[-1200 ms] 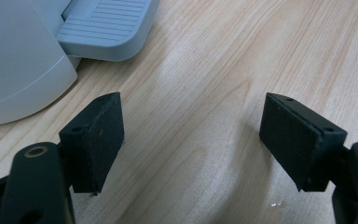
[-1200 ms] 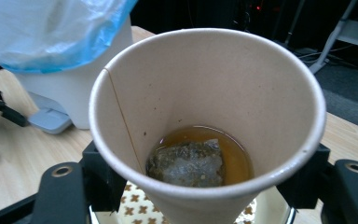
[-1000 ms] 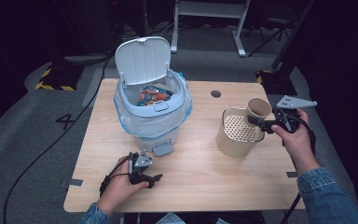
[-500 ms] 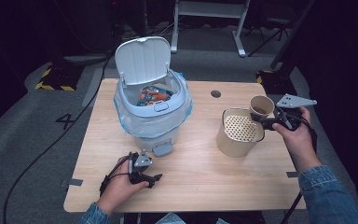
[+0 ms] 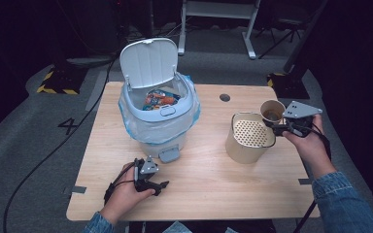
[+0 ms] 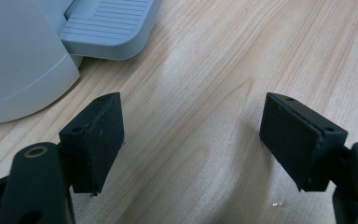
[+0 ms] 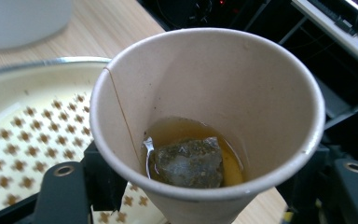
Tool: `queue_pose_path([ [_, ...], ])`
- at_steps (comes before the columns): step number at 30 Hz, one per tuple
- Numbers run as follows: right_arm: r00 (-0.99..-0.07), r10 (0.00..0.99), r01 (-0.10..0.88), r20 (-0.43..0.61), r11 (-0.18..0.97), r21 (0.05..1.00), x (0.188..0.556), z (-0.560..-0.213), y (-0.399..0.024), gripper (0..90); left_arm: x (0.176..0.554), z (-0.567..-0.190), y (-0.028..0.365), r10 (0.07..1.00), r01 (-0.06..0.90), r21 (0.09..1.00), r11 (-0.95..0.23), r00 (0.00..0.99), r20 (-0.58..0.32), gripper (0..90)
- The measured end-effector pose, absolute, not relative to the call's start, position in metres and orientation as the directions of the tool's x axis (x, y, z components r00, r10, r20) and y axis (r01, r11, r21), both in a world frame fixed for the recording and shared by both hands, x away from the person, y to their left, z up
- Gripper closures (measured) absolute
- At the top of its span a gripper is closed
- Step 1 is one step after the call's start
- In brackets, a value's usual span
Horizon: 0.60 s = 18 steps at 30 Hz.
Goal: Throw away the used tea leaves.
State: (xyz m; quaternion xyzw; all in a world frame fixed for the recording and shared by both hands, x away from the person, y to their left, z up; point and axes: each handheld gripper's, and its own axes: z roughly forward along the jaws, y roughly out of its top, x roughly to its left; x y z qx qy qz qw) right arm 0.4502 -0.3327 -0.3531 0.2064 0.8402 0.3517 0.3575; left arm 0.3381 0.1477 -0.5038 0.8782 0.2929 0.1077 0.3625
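Observation:
A paper cup (image 5: 272, 110) hangs above the right rim of a beige pot with a perforated strainer insert (image 5: 250, 136). My right gripper (image 5: 276, 126) is shut on the cup, and its jaws have just been closing a little tighter on it. In the right gripper view the cup (image 7: 205, 93) sits between the jaws of that gripper (image 7: 203, 191), with brown tea and a wet tea bag (image 7: 186, 163) at its bottom. The strainer (image 7: 28, 116) lies below on the left. My left gripper (image 5: 160, 186) rests open on the table, nothing between its jaws (image 6: 191, 140).
A pale blue pedal bin (image 5: 158, 116) with a plastic liner stands at the back left of the wooden table (image 5: 213, 184). Its lid (image 5: 148, 62) is up, with colourful waste inside. Its pedal (image 5: 169, 155) (image 6: 107, 23) lies just ahead of the left gripper.

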Motion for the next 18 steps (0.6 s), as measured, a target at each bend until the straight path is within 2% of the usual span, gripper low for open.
queue_pose_path([
  [11, -0.594, 0.460, -0.021, -0.660, 0.812, 0.584, 0.445, -0.349, -0.328, 31.9, 0.338, -0.504, 0.148, 0.594, 0.437, 0.700, -0.565, 0.804, -0.023, 22.4],
  [18, -0.527, 0.322, -0.101, -0.786, 0.895, 0.434, 0.441, -0.347, -0.320, 32.3, 0.338, -0.504, 0.148, 0.594, 0.438, 0.700, -0.564, 0.804, -0.024, 22.4],
])
